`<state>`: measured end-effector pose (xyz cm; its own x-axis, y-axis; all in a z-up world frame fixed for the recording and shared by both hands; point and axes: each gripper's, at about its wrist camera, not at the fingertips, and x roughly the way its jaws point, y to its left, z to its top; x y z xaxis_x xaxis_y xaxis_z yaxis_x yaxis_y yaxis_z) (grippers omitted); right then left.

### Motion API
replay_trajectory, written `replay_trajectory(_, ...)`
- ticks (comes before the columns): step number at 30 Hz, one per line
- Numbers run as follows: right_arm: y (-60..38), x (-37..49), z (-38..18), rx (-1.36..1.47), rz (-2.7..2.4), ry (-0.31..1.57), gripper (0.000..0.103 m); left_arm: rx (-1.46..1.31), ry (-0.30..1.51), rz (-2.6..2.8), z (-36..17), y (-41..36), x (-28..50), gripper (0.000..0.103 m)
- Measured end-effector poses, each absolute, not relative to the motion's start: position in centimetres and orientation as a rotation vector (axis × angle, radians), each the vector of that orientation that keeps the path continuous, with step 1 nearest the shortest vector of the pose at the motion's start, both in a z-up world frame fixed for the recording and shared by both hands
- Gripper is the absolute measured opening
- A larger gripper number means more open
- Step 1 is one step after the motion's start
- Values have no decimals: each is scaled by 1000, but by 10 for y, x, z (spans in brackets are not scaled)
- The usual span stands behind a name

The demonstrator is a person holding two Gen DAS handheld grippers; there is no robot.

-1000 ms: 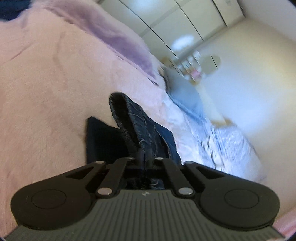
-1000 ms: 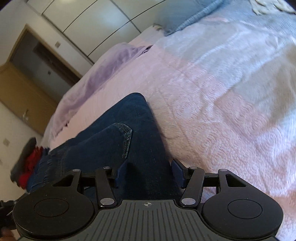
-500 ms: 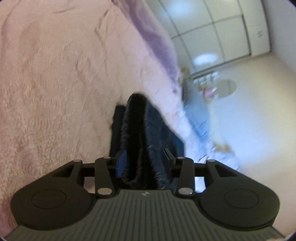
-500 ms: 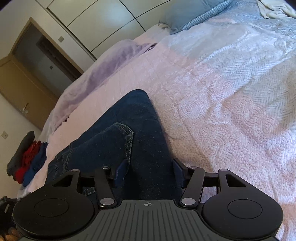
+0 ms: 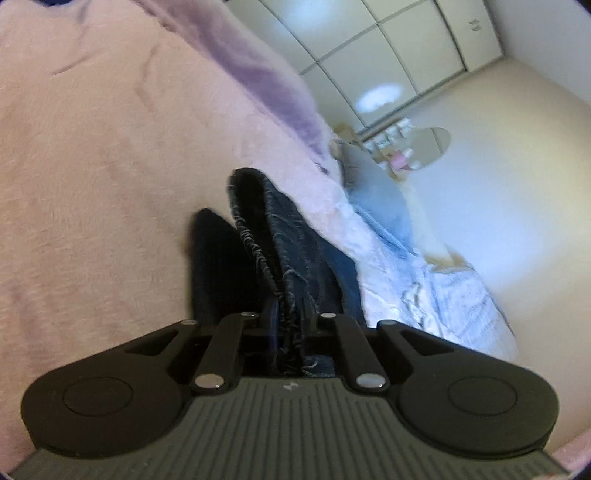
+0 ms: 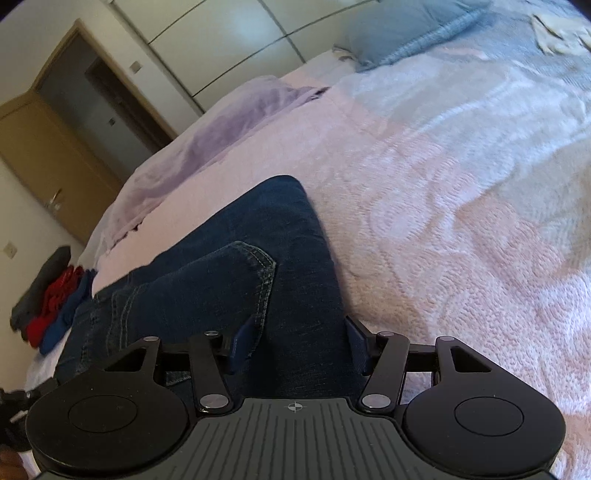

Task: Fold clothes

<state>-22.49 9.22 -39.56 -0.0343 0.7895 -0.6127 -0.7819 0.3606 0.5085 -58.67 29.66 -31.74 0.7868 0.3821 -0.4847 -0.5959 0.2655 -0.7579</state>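
Lying across the pink bedspread (image 6: pixel 424 229), the dark blue jeans (image 6: pixel 236 266) are spread flat in the right wrist view, a stitched back pocket (image 6: pixel 221 280) facing up and the cloth running from the lower left toward a rounded fold near the middle of the bed. At the far left of that view a small heap of grey, red and blue clothes (image 6: pixel 51 295) sits at the bed's edge, with a wooden door (image 6: pixel 48 162) behind it. A lilac blanket (image 6: pixel 207 136) lies bunched along the far side, and a blue pillow (image 6: pixel 402 29) rests toward the upper right. The left gripper (image 5: pixel 290 314) is clenched on a gathered edge of the jeans (image 5: pixel 280 236), the puckered seam pinched between its closed-in fingers and lifted off the bedspread (image 5: pixel 92 184). The right gripper (image 6: pixel 299 339) has its fingers spread wide on either side of the denim, released, with the fabric lying between them unpinched.
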Motion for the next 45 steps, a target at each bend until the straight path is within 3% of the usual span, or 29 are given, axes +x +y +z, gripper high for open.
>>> replay_trajectory(3, 98, -235, -397, -70, 1280, 940, 57, -1170, 243, 697, -336, 303, -591, 10)
replay_trajectory(9, 100, -216, -387, -76, 1322, 922, 57, -1105, 270, 692, -311, 313, -588, 18)
replay_trajectory(11, 102, -205, -381, -51, 1331, 920, 57, -1086, 254, 699, -303, 324, -587, 34)
replay_trajectory(14, 110, -189, -373, -26, 1339, 904, 57, -1073, 248, 713, -298, 349, -576, 40)
replay_trajectory(18, 148, -165, -379, 23, 1358, 947, 57, -1094, 291, 722, -311, 389, -549, 35)
replay_trajectory(20, 167, -154, -385, 47, 1374, 968, 57, -1081, 318, 729, -316, 398, -539, 12)
replay_trajectory(25, 209, -125, -404, 148, 1427, 1049, 57, -987, 313, 737, -318, 391, -533, 7)
replay_trajectory(26, 216, -120, -410, 167, 1449, 1072, 53, -978, 303, 735, -319, 389, -534, 6)
replay_trajectory(29, 234, -117, -426, 139, 1473, 1105, 29, -930, 296, 746, -326, 383, -536, 7)
replay_trajectory(31, 238, -116, -432, 132, 1470, 1113, 25, -915, 288, 752, -332, 380, -537, 7)
replay_trajectory(40, 209, -112, -422, 203, 1363, 1147, 32, -795, 325, 858, -313, 366, -539, 13)
replay_trajectory(45, 137, -144, -367, 100, 1345, 928, 34, -715, 318, 922, -265, 327, -553, 9)
